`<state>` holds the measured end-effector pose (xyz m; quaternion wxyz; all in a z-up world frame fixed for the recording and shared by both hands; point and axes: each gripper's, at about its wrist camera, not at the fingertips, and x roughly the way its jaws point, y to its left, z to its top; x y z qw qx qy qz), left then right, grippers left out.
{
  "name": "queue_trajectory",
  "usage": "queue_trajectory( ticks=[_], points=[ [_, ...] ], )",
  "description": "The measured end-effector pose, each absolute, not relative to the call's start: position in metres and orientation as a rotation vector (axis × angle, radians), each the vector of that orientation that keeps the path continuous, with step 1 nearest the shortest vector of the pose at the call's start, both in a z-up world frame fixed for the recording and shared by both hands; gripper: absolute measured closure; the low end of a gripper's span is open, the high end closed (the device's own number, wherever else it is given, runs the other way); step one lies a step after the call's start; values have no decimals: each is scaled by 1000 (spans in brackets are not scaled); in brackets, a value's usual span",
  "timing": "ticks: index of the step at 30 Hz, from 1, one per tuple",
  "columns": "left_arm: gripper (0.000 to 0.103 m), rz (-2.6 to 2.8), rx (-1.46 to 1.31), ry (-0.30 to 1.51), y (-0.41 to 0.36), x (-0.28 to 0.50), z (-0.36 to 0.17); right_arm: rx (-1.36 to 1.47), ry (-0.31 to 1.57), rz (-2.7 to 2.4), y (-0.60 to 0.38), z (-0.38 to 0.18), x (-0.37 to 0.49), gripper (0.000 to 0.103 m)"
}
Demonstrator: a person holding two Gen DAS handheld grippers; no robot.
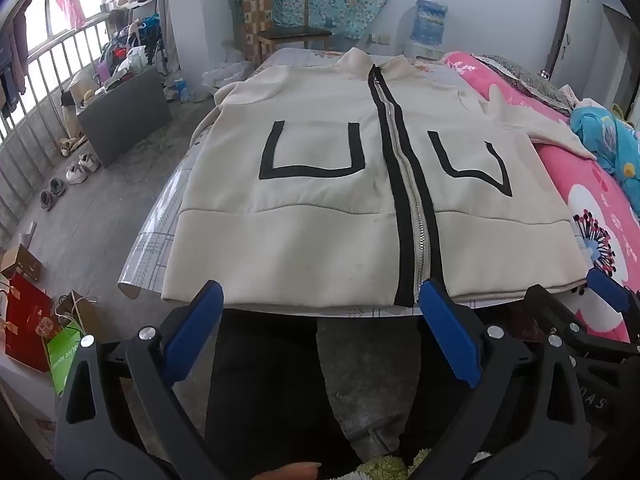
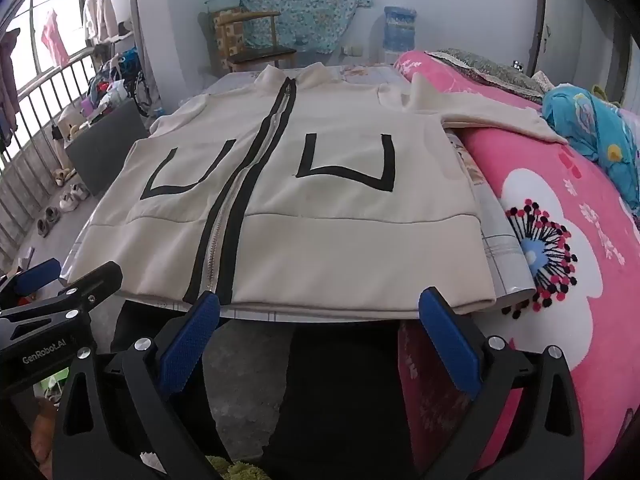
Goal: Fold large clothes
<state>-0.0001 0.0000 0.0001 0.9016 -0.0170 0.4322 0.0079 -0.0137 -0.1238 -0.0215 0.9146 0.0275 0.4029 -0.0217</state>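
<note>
A cream zip-up jacket (image 1: pixel 320 208) with black zipper trim and two black-outlined pockets lies flat, front up, on a table, hem toward me; it also shows in the right wrist view (image 2: pixel 320 216). Its right sleeve (image 2: pixel 492 116) drapes onto the pink bedding. My left gripper (image 1: pixel 320 304) is open and empty, just short of the hem's left half. My right gripper (image 2: pixel 320 312) is open and empty, just short of the hem's right half. Each gripper shows at the edge of the other's view.
The table (image 1: pixel 156 252) has a checked plastic cover. A pink flowered quilt (image 2: pixel 560 240) lies on the right, with a blue quilt (image 2: pixel 592 128) behind it. A wooden chair (image 1: pixel 288 28) and a water dispenser (image 1: pixel 428 24) stand at the back. Shoes (image 1: pixel 76 168), a grey box and gift bags (image 1: pixel 28 320) sit on the floor to the left.
</note>
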Motion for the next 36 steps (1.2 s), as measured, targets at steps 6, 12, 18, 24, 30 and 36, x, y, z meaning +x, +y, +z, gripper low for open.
queue_trajectory(
  ticks=[6, 12, 18, 24, 30, 36],
  points=[
    [8, 16, -35, 890, 0, 0, 0, 57, 825, -42, -124, -20, -14, 6],
    [8, 17, -35, 891, 0, 0, 0, 54, 823, -45, -128, -16, -13, 6],
    [8, 16, -36, 891, 0, 0, 0, 49, 821, -51, -123, -18, -13, 6],
    [8, 16, -36, 891, 0, 0, 0, 47, 819, -51, -124, -16, -14, 6],
    [8, 16, -36, 890, 0, 0, 0, 44, 818, -54, -123, -17, -14, 6],
    [8, 16, -36, 892, 0, 0, 0, 43, 817, -55, -123, -15, -13, 6]
  ],
)
